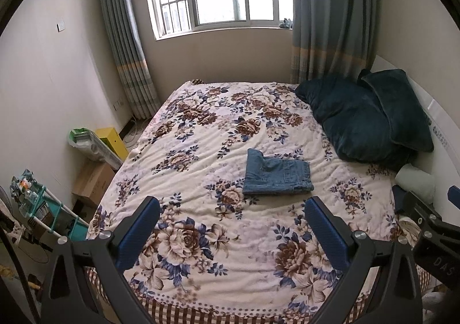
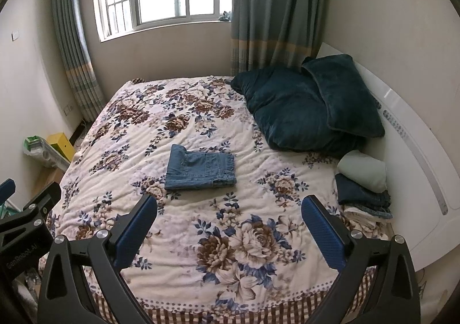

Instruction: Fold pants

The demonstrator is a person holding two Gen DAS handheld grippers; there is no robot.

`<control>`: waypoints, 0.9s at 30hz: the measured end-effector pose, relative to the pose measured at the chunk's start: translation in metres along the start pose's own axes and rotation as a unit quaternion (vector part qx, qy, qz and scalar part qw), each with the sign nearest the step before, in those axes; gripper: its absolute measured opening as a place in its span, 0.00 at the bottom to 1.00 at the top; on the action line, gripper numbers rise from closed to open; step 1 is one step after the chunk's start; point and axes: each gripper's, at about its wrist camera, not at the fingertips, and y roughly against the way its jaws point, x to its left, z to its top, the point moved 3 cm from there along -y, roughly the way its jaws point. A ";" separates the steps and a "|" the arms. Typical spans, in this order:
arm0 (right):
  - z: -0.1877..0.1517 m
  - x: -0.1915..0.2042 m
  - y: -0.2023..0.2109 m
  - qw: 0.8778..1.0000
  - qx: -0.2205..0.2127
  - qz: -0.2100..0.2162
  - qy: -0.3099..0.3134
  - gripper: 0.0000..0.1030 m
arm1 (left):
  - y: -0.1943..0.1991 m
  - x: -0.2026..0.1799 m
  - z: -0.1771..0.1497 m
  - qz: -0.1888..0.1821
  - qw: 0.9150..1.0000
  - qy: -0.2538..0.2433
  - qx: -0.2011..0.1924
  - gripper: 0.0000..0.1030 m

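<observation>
Dark pillows (image 1: 359,120) upper right, clothes pile (image 2: 363,189) right edge of bed (image 2: 129,137). Folded pants (image 1: 276,176) frame centre, unobstructed, just beyond both wide-open, empty grippers: left (image 1: 231,233), right (image 2: 228,230).

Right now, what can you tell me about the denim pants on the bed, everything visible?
The denim pants are mid-blue, faded jean cloth, folded into a compact, roughly rectangular bundle of several layers. Stitched seams and what looks like a waistband or hem edge show toward their right side. They lie flat near the middle of the floral blanket, touching only it. Both tongs, left and right, are open and held apart from them, nearer the bed's foot.
</observation>
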 end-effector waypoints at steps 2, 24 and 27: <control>0.000 0.000 0.000 1.000 0.001 0.000 0.000 0.99 | 0.000 0.000 0.000 0.001 1.000 0.000 0.000 1.00; 0.001 -0.005 0.000 1.000 0.005 0.001 -0.003 0.99 | 0.002 -0.002 0.005 -0.001 1.000 -0.003 -0.003 1.00; 0.001 -0.004 0.002 1.000 0.004 0.001 -0.004 0.99 | 0.001 -0.002 0.004 -0.002 1.000 -0.003 -0.003 1.00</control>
